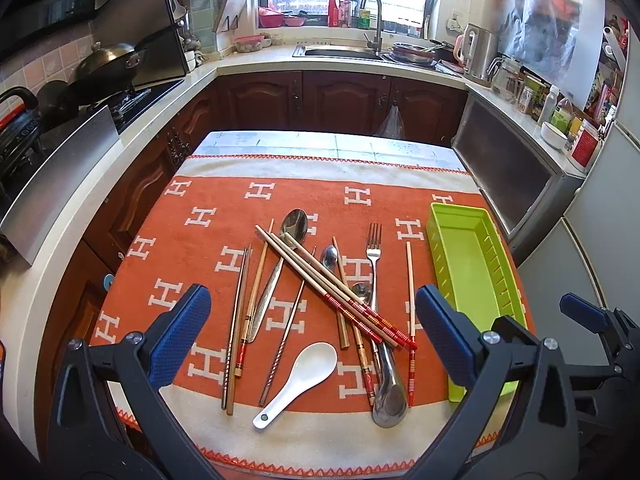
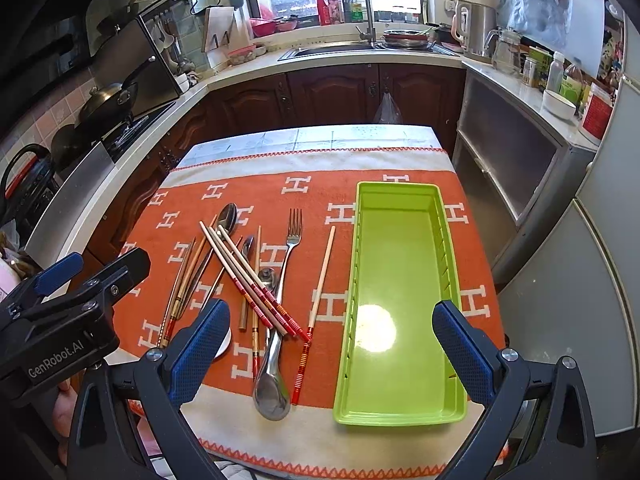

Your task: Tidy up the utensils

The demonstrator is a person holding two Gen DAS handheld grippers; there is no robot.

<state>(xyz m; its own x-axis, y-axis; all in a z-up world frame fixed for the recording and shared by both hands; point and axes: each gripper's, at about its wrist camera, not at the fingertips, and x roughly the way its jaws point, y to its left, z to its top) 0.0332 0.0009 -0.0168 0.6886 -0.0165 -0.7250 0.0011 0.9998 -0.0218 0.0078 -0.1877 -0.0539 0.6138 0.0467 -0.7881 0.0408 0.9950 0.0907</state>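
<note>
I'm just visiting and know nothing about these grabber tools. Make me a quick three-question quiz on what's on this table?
1. True or false: the green tray already holds utensils.
2. Which item is white? A) fork B) ceramic spoon C) lone chopstick
3. Fill in: the left gripper and right gripper are both ____.

Key: 1 false; 2 B; 3 open, nothing held.
</note>
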